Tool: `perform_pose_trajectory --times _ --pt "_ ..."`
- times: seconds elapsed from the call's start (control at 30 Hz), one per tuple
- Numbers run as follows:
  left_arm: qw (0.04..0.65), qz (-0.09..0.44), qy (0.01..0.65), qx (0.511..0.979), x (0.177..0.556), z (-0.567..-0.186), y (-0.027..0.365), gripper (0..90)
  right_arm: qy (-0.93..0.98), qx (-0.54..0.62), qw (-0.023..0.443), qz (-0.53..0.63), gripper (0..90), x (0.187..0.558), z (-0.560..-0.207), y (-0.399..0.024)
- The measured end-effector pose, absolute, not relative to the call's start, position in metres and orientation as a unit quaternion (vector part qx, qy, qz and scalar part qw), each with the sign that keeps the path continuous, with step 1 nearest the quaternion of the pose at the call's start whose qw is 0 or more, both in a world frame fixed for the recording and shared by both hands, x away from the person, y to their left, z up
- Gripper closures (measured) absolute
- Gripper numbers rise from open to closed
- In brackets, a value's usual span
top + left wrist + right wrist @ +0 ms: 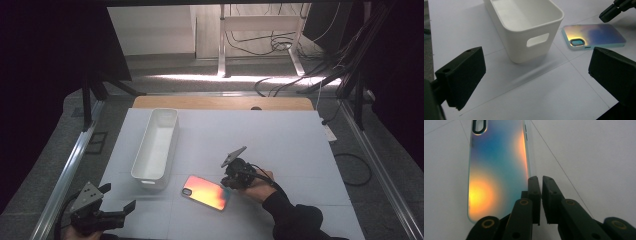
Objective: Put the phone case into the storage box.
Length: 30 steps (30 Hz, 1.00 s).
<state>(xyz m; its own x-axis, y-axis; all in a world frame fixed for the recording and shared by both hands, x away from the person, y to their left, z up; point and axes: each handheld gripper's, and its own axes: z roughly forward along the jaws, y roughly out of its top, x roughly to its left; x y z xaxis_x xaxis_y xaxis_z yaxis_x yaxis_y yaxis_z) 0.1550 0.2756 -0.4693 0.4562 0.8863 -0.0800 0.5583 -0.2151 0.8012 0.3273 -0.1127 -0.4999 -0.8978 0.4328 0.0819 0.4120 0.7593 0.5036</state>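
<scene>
An iridescent phone case (206, 192) lies flat on the white table, camera hole toward the bin; it also shows in the left gripper view (596, 35) and the right gripper view (496, 170). My right gripper (229, 184) rests at the case's right end, its jaws (541, 178) all but together with a thin slit and nothing in it, the left jaw over the case's edge. My left gripper (119, 197) hovers at the front left, jaws wide open (536, 67) and empty, facing the bin and the case.
A long white bin (156, 145) with a handle slot (537, 40) stands left of centre, nothing inside it. White table sheet (280, 140) stretches to the right and rear. Cables and stand legs lie on the floor beyond the table.
</scene>
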Motion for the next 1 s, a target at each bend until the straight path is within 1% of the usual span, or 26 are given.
perform_pose_trajectory --times 0.03,0.07,0.1,0.13,0.17,0.2,0.3,0.33,0.37,0.4,0.47,0.5,0.6,0.7,1.0 --pt "0.403 0.204 0.480 0.752 0.155 -0.469 0.276 1.8 0.938 0.225 0.020 0.264 83.9 0.327 -0.500 -0.113" --pt "0.402 0.204 0.480 0.752 0.155 -0.469 0.276 1.8 0.936 0.227 0.018 0.270 78.1 0.326 -0.497 -0.114" --pt "0.403 0.204 0.480 0.752 0.155 -0.469 0.276 1.8 0.935 0.229 0.019 0.271 75.3 0.326 -0.496 -0.114" --pt "0.403 0.204 0.480 0.752 0.155 -0.469 0.276 1.8 0.935 0.229 0.019 0.271 75.3 0.326 -0.496 -0.114" --pt "0.403 0.204 0.480 0.752 0.155 -0.469 0.276 1.8 0.934 0.229 0.019 0.273 68.7 0.325 -0.494 -0.115" --pt "0.403 0.204 0.480 0.752 0.155 -0.469 0.276 1.8 0.933 0.233 0.027 0.273 59.7 0.324 -0.492 -0.115" --pt "0.402 0.204 0.480 0.753 0.155 -0.469 0.275 1.8 0.930 0.237 0.034 0.278 44.7 0.321 -0.487 -0.116" --pt "0.402 0.204 0.480 0.753 0.155 -0.469 0.275 1.8 0.930 0.237 0.034 0.279 37.3 0.320 -0.486 -0.116" --pt "0.402 0.204 0.480 0.753 0.155 -0.469 0.275 1.8 0.930 0.237 0.034 0.279 37.3 0.320 -0.486 -0.116" --pt "0.401 0.204 0.480 0.753 0.155 -0.469 0.275 1.8 0.931 0.239 0.032 0.274 31.0 0.320 -0.486 -0.116" --pt "0.401 0.204 0.480 0.753 0.155 -0.469 0.275 1.8 0.933 0.238 0.045 0.266 18.7 0.317 -0.485 -0.116" --pt "0.401 0.204 0.480 0.753 0.155 -0.469 0.275 1.8 0.935 0.237 0.048 0.261 14.5 0.316 -0.486 -0.116" --pt "0.401 0.204 0.480 0.753 0.155 -0.469 0.275 1.8 0.938 0.236 0.044 0.249 5.8 0.313 -0.486 -0.114" --pt "0.401 0.204 0.480 0.753 0.155 -0.469 0.275 1.8 0.939 0.236 0.040 0.247 0.5 0.311 -0.485 -0.113" --pt "0.400 0.204 0.480 0.754 0.155 -0.469 0.275 1.8 0.942 0.224 0.043 0.245 0.0 0.305 -0.486 -0.102"
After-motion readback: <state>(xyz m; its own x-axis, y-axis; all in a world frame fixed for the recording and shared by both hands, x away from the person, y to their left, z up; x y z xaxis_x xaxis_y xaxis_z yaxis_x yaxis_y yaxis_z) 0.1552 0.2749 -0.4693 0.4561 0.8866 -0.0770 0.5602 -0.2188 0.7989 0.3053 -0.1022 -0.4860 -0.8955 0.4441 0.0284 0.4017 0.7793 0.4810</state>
